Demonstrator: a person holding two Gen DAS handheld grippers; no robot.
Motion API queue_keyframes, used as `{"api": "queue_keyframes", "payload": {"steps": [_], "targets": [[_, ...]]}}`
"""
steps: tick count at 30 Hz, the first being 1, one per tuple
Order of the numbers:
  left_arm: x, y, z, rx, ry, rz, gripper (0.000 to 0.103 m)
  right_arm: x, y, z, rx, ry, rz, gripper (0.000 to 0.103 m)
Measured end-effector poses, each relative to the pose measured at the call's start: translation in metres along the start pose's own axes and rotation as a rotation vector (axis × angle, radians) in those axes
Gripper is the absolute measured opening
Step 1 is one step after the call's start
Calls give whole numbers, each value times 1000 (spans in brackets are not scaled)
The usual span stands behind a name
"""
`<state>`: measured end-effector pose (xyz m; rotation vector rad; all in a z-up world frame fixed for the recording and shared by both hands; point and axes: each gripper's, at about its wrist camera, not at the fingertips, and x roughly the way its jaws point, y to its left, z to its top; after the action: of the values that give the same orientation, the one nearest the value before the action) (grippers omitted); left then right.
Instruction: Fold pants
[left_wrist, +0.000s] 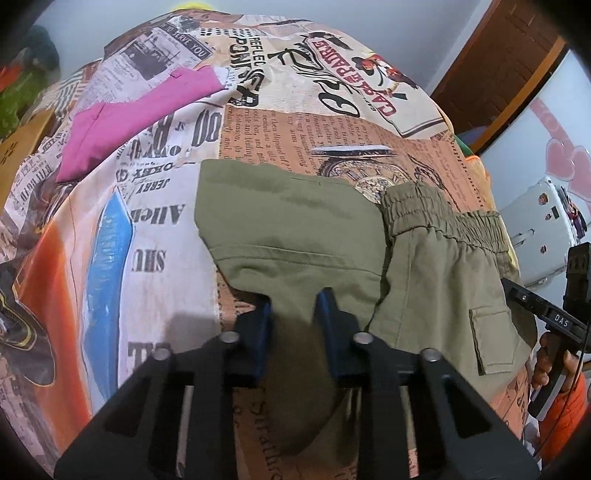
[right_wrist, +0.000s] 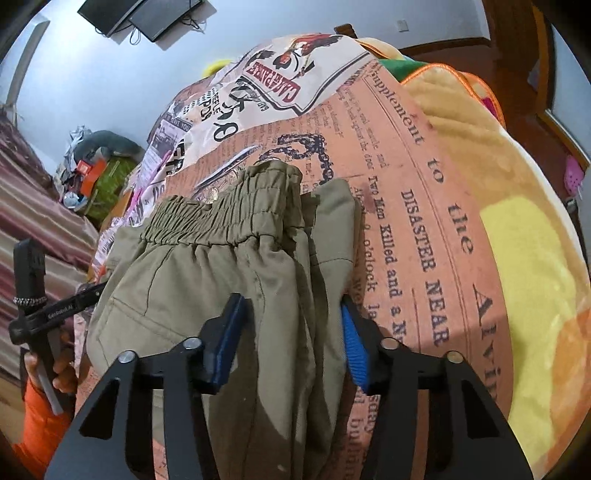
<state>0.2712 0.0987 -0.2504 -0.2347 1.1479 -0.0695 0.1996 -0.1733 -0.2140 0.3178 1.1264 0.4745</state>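
Pants (left_wrist: 295, 229) lie near bedsheet (left_wrist: 155, 221) edge, open sheet beyond waistband (right_wrist: 221, 218).

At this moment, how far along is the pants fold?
Done: the pants already lie doubled on the bedsheet, a leg end beside the waistband. In hand: left gripper and right gripper each have near-edge fabric between their jaws. Left: carrying that edge over and smoothing.
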Motion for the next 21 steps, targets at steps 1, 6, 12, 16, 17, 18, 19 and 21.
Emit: {"api": "queue_keyframes", "payload": {"steps": [1, 6, 12, 16, 17, 18, 19, 21], "targets": [[-1, 1, 0, -2, 1, -3, 13, -2, 1, 0, -8, -8, -8, 35], [-10, 1, -2, 5, -7, -33, 5, -6, 5, 5, -36, -29, -22, 20], [-34, -11, -1, 44, -76, -14, 3, -15, 22, 9, -99, -62, -47, 11], [-51, -20, 1, 76, -120, 2, 3, -23, 29, 14, -111, -81, -34, 10], [-55, -23, 1, 86, -131, 13, 3, -25, 31, 15, -118, -83, -33, 9], [-58, -24, 2, 94, -142, 21, 3, -27, 35, 16, -130, -89, -33, 9], [-62, -25, 3, 101, -154, 31, 1, -29, 40, 17, -143, -95, -34, 9], [-74, -25, 5, 108, -189, 48, 1, -32, 47, 20, -165, -105, -34, 9]]}}
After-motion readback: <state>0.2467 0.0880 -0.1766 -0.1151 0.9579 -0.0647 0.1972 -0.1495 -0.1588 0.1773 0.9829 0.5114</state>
